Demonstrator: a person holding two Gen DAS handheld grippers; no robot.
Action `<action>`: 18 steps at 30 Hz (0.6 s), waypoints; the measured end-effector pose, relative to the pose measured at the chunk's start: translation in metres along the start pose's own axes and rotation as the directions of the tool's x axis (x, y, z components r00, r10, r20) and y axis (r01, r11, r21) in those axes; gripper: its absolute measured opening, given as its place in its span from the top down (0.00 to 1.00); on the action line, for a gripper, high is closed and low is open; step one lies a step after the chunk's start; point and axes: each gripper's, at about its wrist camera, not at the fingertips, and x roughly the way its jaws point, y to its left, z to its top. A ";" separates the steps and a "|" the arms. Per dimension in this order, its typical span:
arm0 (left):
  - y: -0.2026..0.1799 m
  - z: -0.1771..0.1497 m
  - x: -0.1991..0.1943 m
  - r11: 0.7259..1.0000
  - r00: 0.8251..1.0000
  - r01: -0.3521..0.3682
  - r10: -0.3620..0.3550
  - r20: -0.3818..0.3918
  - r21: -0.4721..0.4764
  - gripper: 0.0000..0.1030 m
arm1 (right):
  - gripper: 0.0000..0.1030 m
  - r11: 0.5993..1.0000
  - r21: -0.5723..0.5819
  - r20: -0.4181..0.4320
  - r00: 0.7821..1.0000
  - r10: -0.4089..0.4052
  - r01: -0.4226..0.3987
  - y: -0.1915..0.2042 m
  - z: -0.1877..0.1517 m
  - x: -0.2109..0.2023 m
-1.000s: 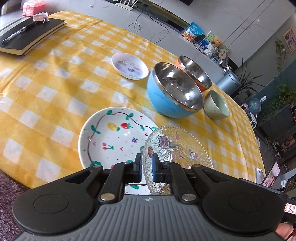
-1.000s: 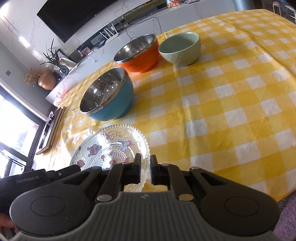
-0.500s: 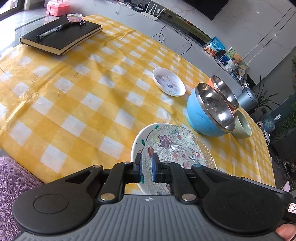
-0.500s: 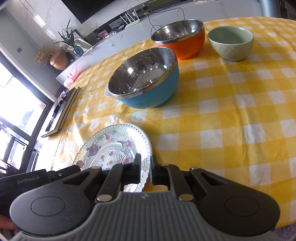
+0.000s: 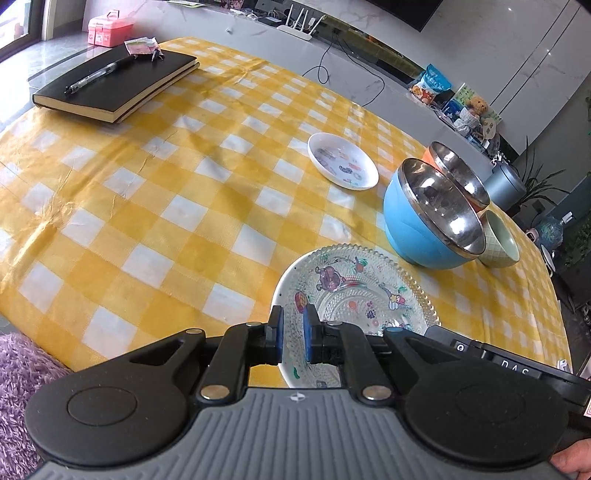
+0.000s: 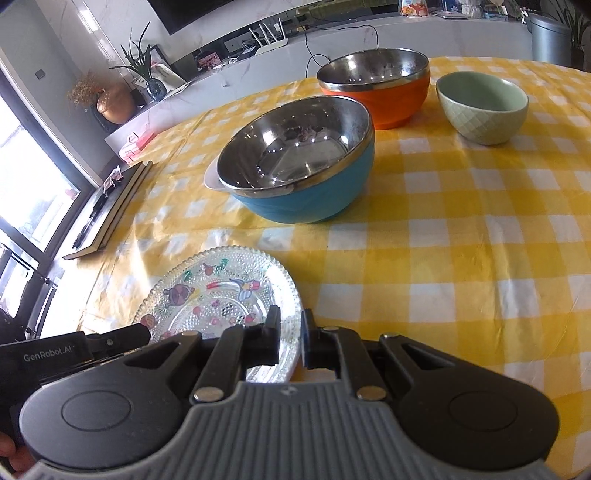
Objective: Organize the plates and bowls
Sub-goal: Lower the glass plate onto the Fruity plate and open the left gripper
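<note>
While both tools pinch one stack, left tool clamps the white plate's near rim, glass plate on top; right tool grips the opposite rim. Small plate lies ahead-left, on the table, nearer the left tool.

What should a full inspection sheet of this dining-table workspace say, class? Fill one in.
Surface: yellow checked tablecloth, wrinkled.
Job's things: glass plate stacked on white plate; small dish, blue bowl, orange bowl and green bowl stand separately.
Clutter: black notebook with pen on it.
Grippers: left gripper and right gripper both closed on the glass plate's rim.
Cables: black cable on the counter behind.
Surroundings: router, pink box, purple rug.
</note>
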 end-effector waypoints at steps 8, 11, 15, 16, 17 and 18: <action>-0.009 0.000 0.001 0.996 0.999 -0.051 0.051 0.002 0.067 0.88 | 0.92 0.985 -0.139 0.025 0.995 -0.099 0.102 0.021 -0.006 0.003; -0.011 0.001 0.002 0.994 0.998 -0.068 0.068 0.004 0.080 0.88 | 0.93 0.980 -0.161 0.033 0.993 -0.114 0.118 0.025 -0.007 0.004; -0.015 -0.001 0.004 0.987 0.994 -0.107 0.106 0.007 0.119 0.88 | 0.93 0.978 -0.171 0.039 0.993 -0.113 0.118 0.027 -0.007 0.003; -0.017 -0.001 0.004 0.984 0.993 -0.115 0.114 0.014 0.135 0.88 | 0.93 0.977 -0.176 0.041 0.992 -0.117 0.122 0.028 -0.008 0.004; -0.018 -0.002 0.004 0.982 0.993 -0.121 0.120 0.018 0.143 0.88 | 0.93 0.975 -0.181 0.044 0.992 -0.120 0.126 0.029 -0.008 0.004; -0.019 -0.002 0.004 0.980 0.992 -0.127 0.125 0.022 0.151 0.88 | 0.93 0.973 -0.188 0.048 0.991 -0.124 0.131 0.030 -0.009 0.004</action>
